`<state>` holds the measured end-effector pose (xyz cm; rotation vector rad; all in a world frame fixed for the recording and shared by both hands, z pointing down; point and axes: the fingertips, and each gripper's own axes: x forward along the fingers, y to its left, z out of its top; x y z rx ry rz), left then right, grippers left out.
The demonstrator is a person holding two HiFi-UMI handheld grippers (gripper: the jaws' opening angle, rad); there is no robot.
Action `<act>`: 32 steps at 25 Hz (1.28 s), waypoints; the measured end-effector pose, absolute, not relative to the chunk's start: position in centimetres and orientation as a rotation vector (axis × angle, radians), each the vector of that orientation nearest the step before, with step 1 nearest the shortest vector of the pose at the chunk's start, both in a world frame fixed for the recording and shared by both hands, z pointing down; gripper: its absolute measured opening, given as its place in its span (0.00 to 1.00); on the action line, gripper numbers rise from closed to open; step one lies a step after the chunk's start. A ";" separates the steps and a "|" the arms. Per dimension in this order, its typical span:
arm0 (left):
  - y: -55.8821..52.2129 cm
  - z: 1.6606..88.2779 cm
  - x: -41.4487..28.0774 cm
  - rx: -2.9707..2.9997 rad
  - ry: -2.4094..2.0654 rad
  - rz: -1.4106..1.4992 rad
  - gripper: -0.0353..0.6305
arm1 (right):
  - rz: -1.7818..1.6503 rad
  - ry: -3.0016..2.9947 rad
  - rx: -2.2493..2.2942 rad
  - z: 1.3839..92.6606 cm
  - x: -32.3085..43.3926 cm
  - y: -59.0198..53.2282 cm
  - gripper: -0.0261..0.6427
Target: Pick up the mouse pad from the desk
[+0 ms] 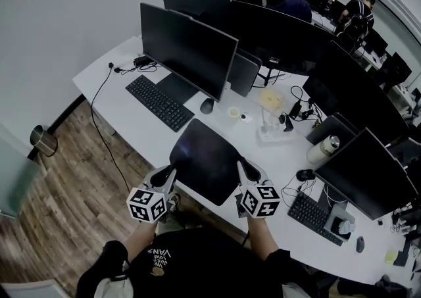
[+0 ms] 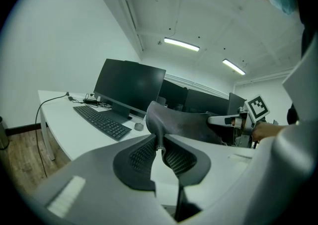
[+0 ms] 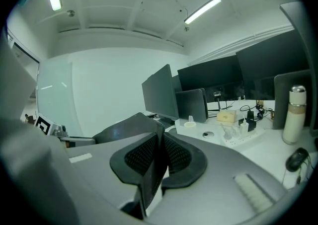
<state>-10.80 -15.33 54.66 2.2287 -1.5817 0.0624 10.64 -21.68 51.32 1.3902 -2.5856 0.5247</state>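
Observation:
The black mouse pad hangs above the white desk, held by its two near corners and sagging between them. My left gripper is shut on its left near corner; in the left gripper view the pad's edge is pinched between the ribbed pads. My right gripper is shut on the right near corner, the pad rising from between its pads. Each gripper shows in the other's view, the right gripper and the left gripper.
A keyboard, a mouse and a monitor stand behind the pad. A power strip, a small cup, a bottle and cables lie right. A bin stands on the wooden floor.

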 end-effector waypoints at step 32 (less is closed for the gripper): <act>-11.7 55.7 -10.2 2.211 -1.592 0.054 0.12 | 0.512 -2.562 1.405 52.4 11.0 -18.3 0.11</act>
